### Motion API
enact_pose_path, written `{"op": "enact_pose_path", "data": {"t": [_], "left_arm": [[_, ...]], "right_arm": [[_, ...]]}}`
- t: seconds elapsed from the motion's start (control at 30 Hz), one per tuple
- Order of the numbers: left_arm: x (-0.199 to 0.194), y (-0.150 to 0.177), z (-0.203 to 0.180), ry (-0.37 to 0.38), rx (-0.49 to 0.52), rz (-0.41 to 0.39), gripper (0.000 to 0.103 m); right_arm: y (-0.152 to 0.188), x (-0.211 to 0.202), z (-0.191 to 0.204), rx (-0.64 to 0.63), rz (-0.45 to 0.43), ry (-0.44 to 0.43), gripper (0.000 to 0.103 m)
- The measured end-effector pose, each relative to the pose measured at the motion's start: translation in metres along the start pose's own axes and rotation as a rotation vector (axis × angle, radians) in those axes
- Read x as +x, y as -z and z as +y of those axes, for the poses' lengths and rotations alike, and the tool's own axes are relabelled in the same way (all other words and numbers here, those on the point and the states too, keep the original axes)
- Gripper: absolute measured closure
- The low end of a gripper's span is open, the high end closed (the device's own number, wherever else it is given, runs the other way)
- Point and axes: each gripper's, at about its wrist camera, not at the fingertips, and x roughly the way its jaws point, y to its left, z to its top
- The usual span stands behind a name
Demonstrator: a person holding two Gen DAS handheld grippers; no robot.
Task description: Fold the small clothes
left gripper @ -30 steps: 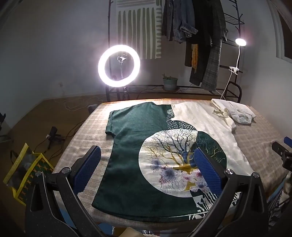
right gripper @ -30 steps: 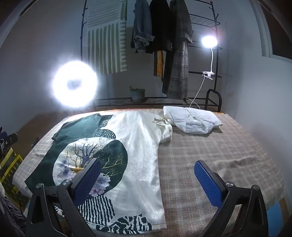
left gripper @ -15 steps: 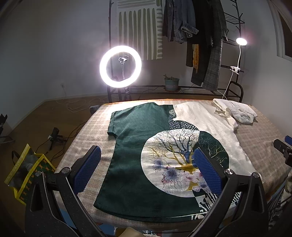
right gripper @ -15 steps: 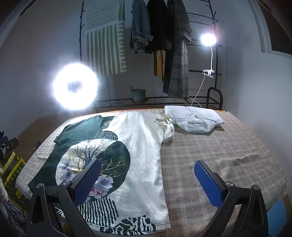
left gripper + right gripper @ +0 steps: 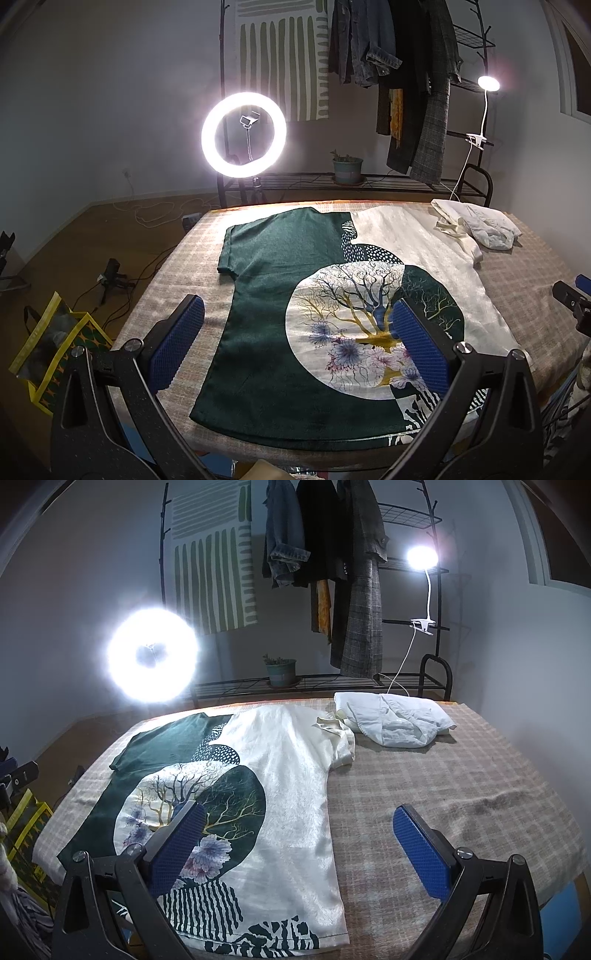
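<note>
Yellow bag (image 5: 55, 347): seen at the left edge of the left wrist view, partly cut off by the gripper frame.
Left gripper (image 5: 295, 332): jaws held wide apart, nothing gripped; hovering over the near hem.
T-shirt (image 5: 295, 280): spread flat across the worktop (image 5: 461, 794), dark green at left, cream at right; its near hem is hidden behind the gripper frames.
Right gripper (image 5: 299, 834): jaws spread wide, empty; the cream side lies under the left pad.
White garment (image 5: 399, 720): crumpled at upper right, touching the sleeve.
</note>
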Motion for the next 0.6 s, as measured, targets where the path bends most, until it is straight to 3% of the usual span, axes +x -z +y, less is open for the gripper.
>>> {"op": "enact_pose_path", "data": {"t": [0.6], "left_arm": [[0.0002, 0.0016, 0.0000, -0.001, 0.001, 0.000, 0.000]], "right_arm": [[0.0017, 0.0025, 0.0039, 0.002, 0.004, -0.004, 0.000]]}}
